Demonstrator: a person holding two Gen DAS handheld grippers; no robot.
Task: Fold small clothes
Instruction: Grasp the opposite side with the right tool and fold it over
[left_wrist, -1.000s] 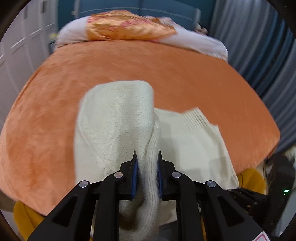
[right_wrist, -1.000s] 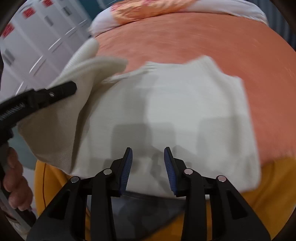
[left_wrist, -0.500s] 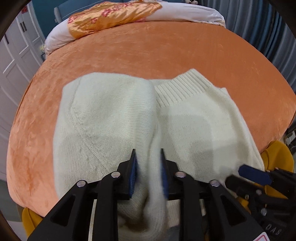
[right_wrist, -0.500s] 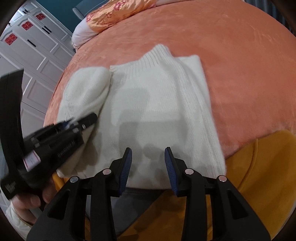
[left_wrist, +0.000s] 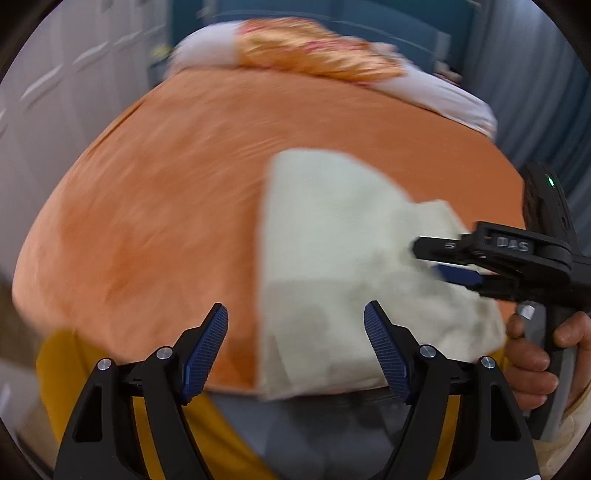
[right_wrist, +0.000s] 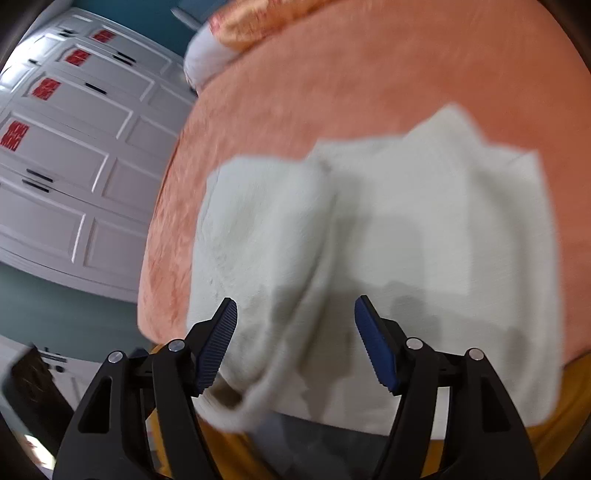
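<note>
A cream knit sweater (left_wrist: 332, 258) lies on the orange bedspread (left_wrist: 166, 192) near the bed's front edge, its left part folded over the body. My left gripper (left_wrist: 295, 354) is open and empty, above the front edge, with the sweater's left edge between its fingers' line. My right gripper (right_wrist: 295, 343) is open and empty over the sweater (right_wrist: 406, 240), just above the fold ridge. The right gripper also shows in the left wrist view (left_wrist: 448, 258), held over the sweater's right side. Both views are blurred.
Pillows with an orange patterned cover (left_wrist: 317, 55) lie at the bed's head. White wardrobe doors (right_wrist: 66, 155) stand left of the bed. A yellow sheet (left_wrist: 70, 369) hangs below the front edge. Curtains (left_wrist: 535, 110) are at the right.
My left gripper has let go of the sweater's folded part and opened wide, shifting left. The fold now rests on the sweater. My right gripper opened wider and moved over the sweater.
</note>
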